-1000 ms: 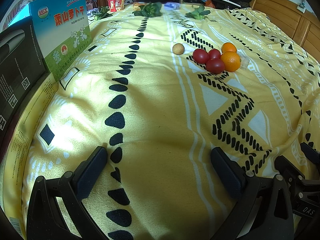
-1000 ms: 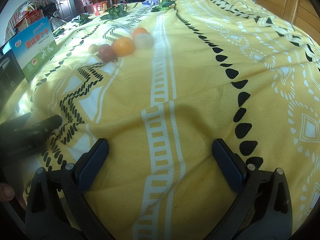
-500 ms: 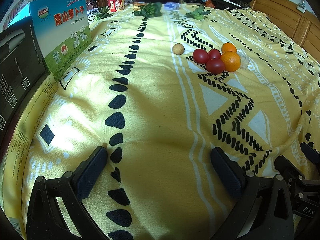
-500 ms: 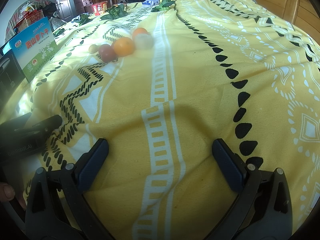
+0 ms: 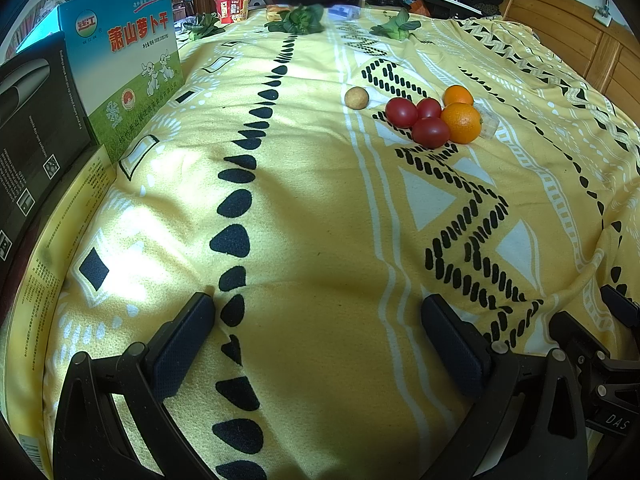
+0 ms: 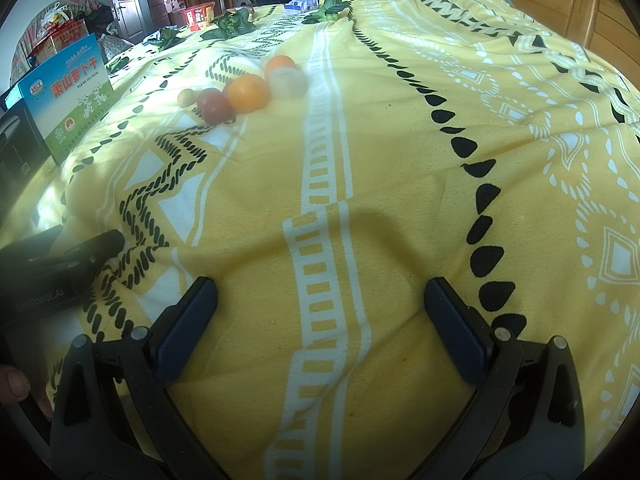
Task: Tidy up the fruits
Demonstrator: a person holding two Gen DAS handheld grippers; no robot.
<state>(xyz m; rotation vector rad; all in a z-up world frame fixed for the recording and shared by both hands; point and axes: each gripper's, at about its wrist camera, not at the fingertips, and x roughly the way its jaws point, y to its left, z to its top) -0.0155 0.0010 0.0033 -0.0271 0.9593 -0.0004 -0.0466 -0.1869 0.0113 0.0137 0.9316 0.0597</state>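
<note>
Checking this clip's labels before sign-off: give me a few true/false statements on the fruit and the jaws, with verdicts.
1. Both grippers, left gripper and right gripper, have open, empty jaws. True.
2. Three red tomatoes lie touching the oranges. True.
3. The small brown fruit sits inside the cluster. False: it lies apart, to its left.
4. The fruit is in a basket. False: it lies directly on the yellow blanket.
5. A blue-green box stands at the blanket's left edge. True.

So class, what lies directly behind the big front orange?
A second round orange and a pale translucent lump sit behind the front orange; their touching sides stay hidden.
</note>
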